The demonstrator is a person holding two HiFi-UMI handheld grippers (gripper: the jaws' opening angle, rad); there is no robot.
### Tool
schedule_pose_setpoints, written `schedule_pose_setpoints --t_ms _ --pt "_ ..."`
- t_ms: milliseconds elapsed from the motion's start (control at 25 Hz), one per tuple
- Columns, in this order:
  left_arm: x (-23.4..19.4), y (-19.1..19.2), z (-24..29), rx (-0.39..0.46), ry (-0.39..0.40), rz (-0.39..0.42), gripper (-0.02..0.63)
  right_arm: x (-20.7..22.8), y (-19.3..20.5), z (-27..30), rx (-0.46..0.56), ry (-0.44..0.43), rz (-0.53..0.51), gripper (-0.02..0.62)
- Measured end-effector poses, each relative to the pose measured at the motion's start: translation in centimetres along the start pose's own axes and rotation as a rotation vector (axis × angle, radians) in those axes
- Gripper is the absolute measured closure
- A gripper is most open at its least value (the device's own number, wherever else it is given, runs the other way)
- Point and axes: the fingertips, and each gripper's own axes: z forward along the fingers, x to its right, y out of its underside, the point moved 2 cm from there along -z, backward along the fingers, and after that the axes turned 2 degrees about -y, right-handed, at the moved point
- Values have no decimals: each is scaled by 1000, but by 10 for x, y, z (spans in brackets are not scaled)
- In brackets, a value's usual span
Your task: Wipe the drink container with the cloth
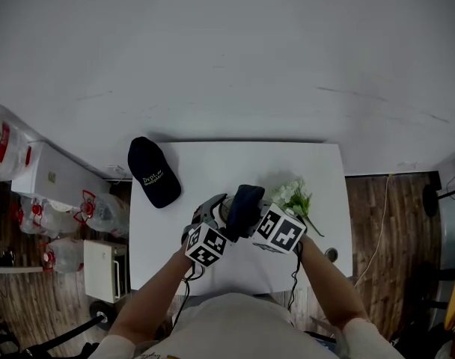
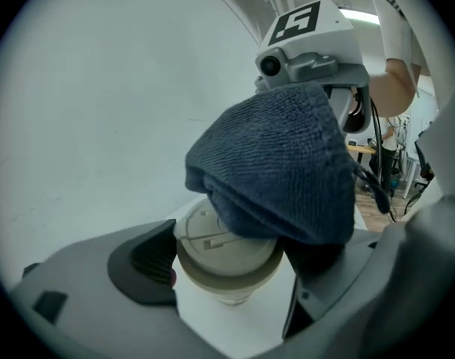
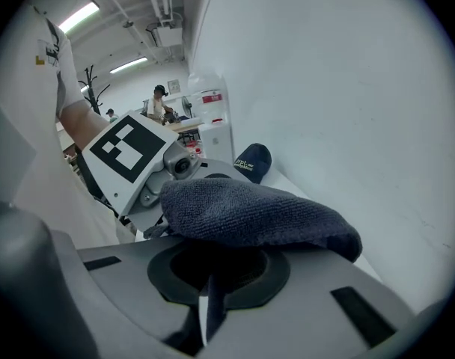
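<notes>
A paper drink cup with a beige lid (image 2: 216, 254) stands between the jaws of my left gripper (image 2: 227, 266), which is shut on it. A dark blue cloth (image 2: 284, 169) lies on the lid's right side. My right gripper (image 3: 212, 275) is shut on that cloth (image 3: 254, 212), which bulges out over its jaws. In the head view both grippers meet over the middle of the white table (image 1: 212, 163), left gripper (image 1: 212, 214) and right gripper (image 1: 250, 217), with the cloth (image 1: 244, 204) between them. The cup is mostly hidden there.
A dark navy cap (image 1: 153, 172) lies at the table's back left corner; it also shows as the cap (image 3: 253, 160) in the right gripper view. White flowers with green stems (image 1: 295, 199) lie just right of the grippers. White boxes and bags (image 1: 55, 193) stand on the floor at left.
</notes>
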Motion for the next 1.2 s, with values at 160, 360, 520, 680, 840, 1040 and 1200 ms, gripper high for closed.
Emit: schedule_pose_setpoints --t_ms 160,360,520,680,840,1040,1200 --pt "0 0 0 -31 7 -1 179 5 -15 14 -2 67 -83 551" --pt "-2 0 0 -50 -47 -49 179 28 -15 11 79 142 -11 551" --pt "-2 0 0 -49 -85 -67 179 44 -8 3 120 196 57 551" --pt "-9 -1 4 -55 -68 -102 178 52 1 -6 126 277 123 551" --pt "-7 -2 3 -61 -40 -98 178 46 10 -16 106 336 145 551" --pt "-9 -2 3 -64 -15 -94 172 28 20 -26 107 349 194 552" --pt "-8 -1 3 -62 -3 -90 172 13 27 -22 110 291 213 552"
